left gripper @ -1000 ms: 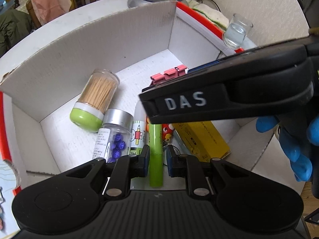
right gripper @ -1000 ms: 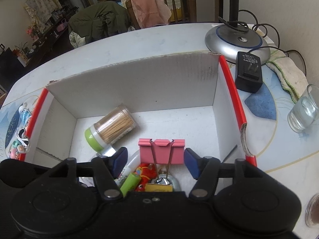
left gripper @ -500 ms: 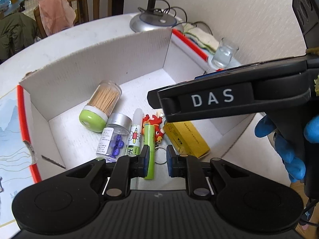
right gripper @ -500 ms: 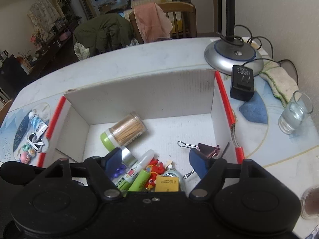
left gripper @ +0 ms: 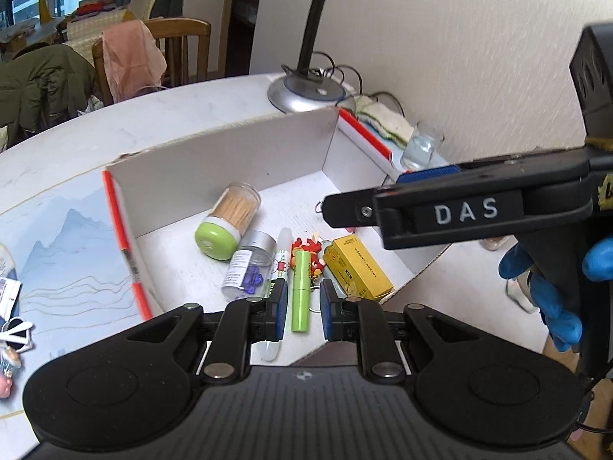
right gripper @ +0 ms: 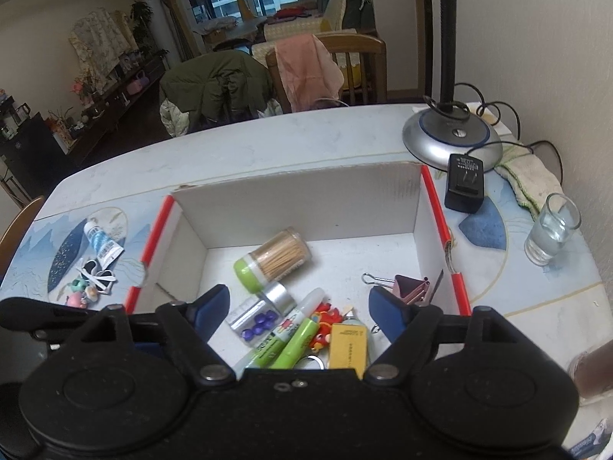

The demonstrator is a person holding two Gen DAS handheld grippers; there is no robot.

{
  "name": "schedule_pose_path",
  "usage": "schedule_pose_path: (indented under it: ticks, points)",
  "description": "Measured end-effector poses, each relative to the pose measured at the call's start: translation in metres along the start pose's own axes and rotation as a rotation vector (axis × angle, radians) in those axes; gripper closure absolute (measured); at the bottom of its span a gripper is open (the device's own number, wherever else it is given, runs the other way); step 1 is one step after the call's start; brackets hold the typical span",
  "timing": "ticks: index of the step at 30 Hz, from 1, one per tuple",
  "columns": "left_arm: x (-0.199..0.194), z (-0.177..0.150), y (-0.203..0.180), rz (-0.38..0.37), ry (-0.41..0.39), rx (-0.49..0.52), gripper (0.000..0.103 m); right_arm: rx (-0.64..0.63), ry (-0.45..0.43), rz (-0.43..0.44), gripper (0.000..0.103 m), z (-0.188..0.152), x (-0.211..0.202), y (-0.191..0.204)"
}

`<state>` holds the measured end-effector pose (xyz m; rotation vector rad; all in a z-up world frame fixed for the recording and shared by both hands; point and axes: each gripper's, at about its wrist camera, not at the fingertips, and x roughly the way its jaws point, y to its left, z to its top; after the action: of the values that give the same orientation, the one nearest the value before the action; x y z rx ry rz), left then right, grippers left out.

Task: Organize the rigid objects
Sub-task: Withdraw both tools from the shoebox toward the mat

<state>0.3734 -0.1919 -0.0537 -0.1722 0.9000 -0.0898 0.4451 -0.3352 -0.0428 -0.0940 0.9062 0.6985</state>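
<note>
Binder clip (right gripper: 412,287): pink, lying in the white box (right gripper: 299,207), lower right of the right wrist frame, beside the red-edged wall.
Right gripper (right gripper: 299,306): jaws wide apart, just been opening, nothing between them; above the box.
Left gripper (left gripper: 300,308): jaws nearly closed, empty, tilted down over the green tube (left gripper: 300,287).

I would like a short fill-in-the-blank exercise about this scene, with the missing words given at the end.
1. The toothpick jar with the green lid lies on its ____ inside the cardboard box.
2. The pink binder clip lies in the box near its ____ wall, as the right wrist camera shows it.
3. The jaws of the right gripper are ____ with nothing between the pads.
4. The small clear bottle with the silver cap holds ____ beads.

Missing words: side; right; open; purple
</note>
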Motion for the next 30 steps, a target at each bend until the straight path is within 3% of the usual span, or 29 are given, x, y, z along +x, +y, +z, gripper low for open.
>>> schedule_pose_path:
  ticks: [7, 9, 13, 21, 23, 26, 30]
  points:
    - [-0.039, -0.012, 0.022, 0.029, -0.067, -0.034, 0.086, -0.02, -0.041, 0.028, 0.018, -0.006, -0.02, 0.024]
    - [-0.052, -0.018, 0.031, 0.041, -0.086, -0.038, 0.08, -0.025, -0.051, 0.041, 0.017, -0.008, -0.025, 0.033]
    - [-0.072, -0.032, 0.048, 0.065, -0.112, -0.053, 0.037, -0.033, -0.065, 0.074, 0.016, -0.017, -0.033, 0.052]
    - [-0.105, -0.06, 0.083, 0.098, -0.142, -0.081, 0.036, -0.07, -0.095, 0.145, 0.011, -0.035, -0.045, 0.102]
    - [-0.112, -0.067, 0.095, 0.102, -0.15, -0.097, 0.03, -0.081, -0.101, 0.163, 0.01, -0.038, -0.045, 0.116]
    - [-0.123, -0.075, 0.114, 0.121, -0.16, -0.112, 0.029, -0.095, -0.114, 0.18, 0.004, -0.043, -0.044, 0.136]
    - [-0.133, -0.087, 0.141, 0.157, -0.158, -0.125, 0.023, -0.096, -0.123, 0.211, 0.003, -0.049, -0.038, 0.161]
